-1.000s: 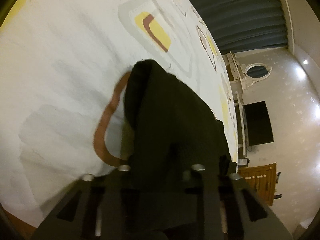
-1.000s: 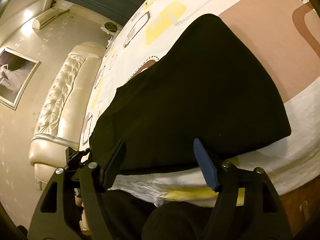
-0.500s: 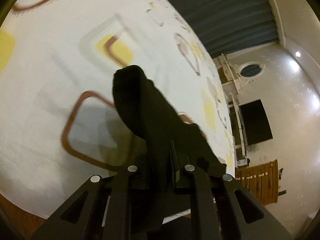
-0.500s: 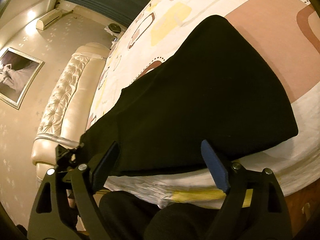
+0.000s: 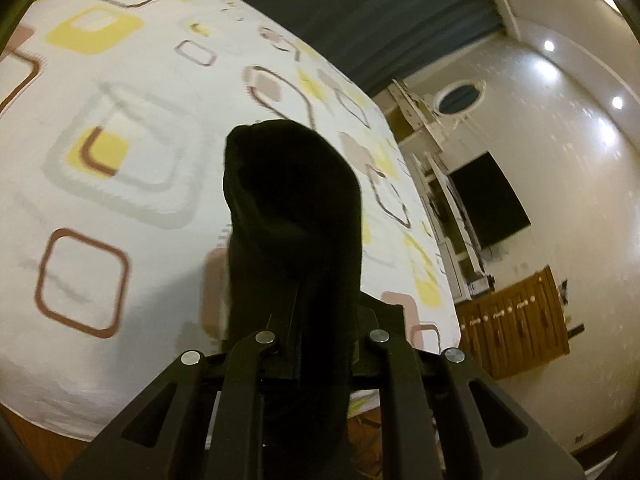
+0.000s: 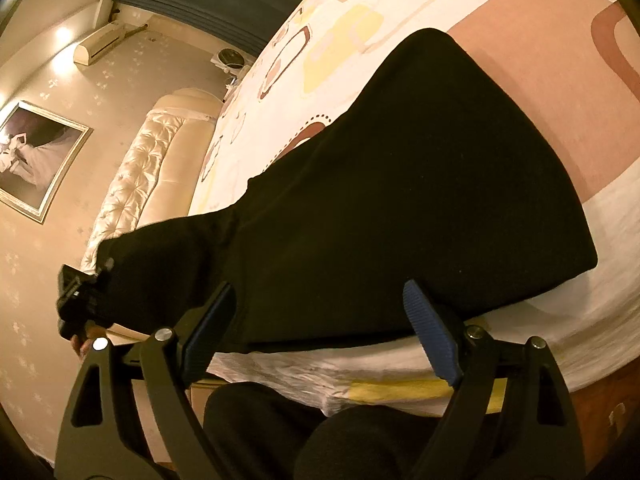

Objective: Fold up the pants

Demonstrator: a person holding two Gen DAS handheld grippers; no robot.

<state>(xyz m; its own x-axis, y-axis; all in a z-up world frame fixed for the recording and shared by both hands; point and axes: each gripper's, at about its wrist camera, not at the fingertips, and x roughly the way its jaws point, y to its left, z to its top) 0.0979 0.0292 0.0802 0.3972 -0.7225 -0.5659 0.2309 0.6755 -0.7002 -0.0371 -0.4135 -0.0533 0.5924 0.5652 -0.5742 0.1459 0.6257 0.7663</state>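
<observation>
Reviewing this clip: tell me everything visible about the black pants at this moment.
The black pants are plain, soft, matte cloth with no visible print. The wide part lies flat on the patterned bed sheet, near the bed's front edge. One end is drawn up off the sheet, pinched in the shut left gripper, where the cloth bunches into a rounded fold above the fingers. The right gripper hangs open at the near edge, its blue pads apart and not pressing the fabric.
</observation>
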